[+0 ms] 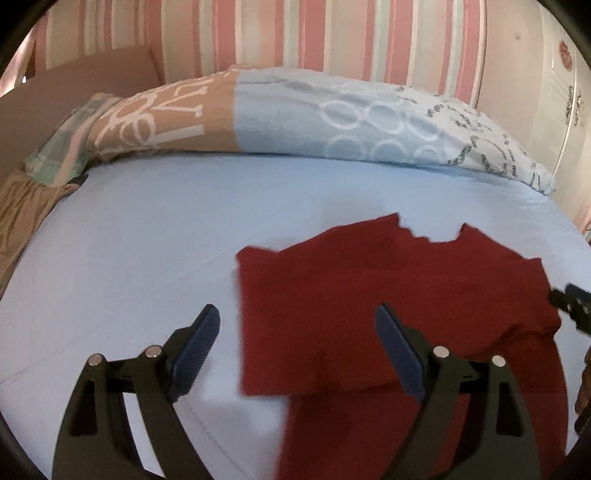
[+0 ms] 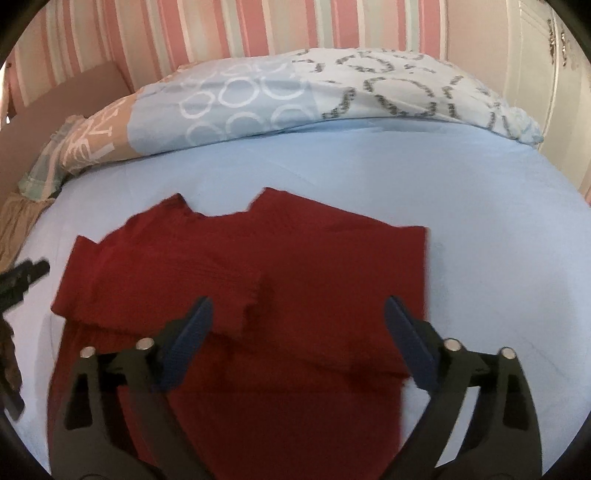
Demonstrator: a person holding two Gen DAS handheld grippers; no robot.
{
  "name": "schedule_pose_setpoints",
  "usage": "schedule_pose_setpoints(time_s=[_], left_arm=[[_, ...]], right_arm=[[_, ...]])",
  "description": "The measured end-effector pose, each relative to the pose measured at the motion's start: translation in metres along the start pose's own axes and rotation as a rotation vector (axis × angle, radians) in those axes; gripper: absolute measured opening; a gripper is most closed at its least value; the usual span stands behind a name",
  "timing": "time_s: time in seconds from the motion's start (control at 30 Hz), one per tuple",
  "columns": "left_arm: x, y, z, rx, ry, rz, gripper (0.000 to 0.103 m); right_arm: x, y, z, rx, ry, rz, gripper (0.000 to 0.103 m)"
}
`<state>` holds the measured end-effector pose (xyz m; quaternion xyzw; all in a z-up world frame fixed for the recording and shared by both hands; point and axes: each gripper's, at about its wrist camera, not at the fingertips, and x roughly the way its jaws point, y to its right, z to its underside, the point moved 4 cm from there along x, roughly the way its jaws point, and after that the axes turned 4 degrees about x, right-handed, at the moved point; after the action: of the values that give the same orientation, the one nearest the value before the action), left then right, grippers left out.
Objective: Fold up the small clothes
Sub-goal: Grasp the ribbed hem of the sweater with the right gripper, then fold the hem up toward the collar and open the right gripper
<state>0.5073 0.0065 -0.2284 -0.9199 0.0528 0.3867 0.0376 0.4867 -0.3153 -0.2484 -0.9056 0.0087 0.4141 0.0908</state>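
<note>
While both claws hang wide open with nothing gripped: left gripper straddling the left edge of the shirt, one blue pad over bare sheet, the other over red cloth; right gripper poised above the shirt's middle, near the right edge, pads clear of the fabric. Red shirt flat on the light blue sheet, both sleeves already turned in across the body, collar notch pointing toward the far side, lower hem nearest and partly hidden under the fingers. Judged as the gap between folds: sides done, the lengthwise fold not yet begun. Next move probably calls for dropping each claw onto a near corner of the hem, pinching both layers, then lifting and carrying the hem up toward the collar, kept level to avoid skewing. Farther off, a patterned duvet bunched along the striped wall.
</note>
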Motion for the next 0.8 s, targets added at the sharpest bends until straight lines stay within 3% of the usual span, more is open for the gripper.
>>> schedule_pose_setpoints(time_s=[0.2,0.33,0.4,0.43,0.57,0.8], left_arm=[[0.008,-0.031,0.016,-0.022,-0.017,-0.023,0.086],[0.014,-0.042,0.022,-0.039,-0.027,-0.023,0.086],[0.017,-0.043,0.024,-0.037,-0.031,-0.020,0.086],[0.017,-0.044,0.025,-0.036,-0.031,-0.021,0.086],[0.020,-0.044,0.023,-0.041,-0.033,-0.018,0.086],[0.021,-0.042,0.021,-0.045,-0.032,-0.016,0.086]], right_arm=[[0.041,-0.022,0.004,-0.057,-0.070,0.008,0.086],[0.066,-0.025,0.014,-0.043,-0.149,0.019,0.062],[0.068,-0.029,0.016,-0.022,-0.143,-0.002,0.055],[0.069,-0.033,0.018,-0.026,-0.144,-0.014,0.043],[0.066,-0.039,0.017,-0.036,-0.135,-0.044,0.016],[0.052,-0.040,0.004,-0.041,-0.086,-0.080,0.013]])
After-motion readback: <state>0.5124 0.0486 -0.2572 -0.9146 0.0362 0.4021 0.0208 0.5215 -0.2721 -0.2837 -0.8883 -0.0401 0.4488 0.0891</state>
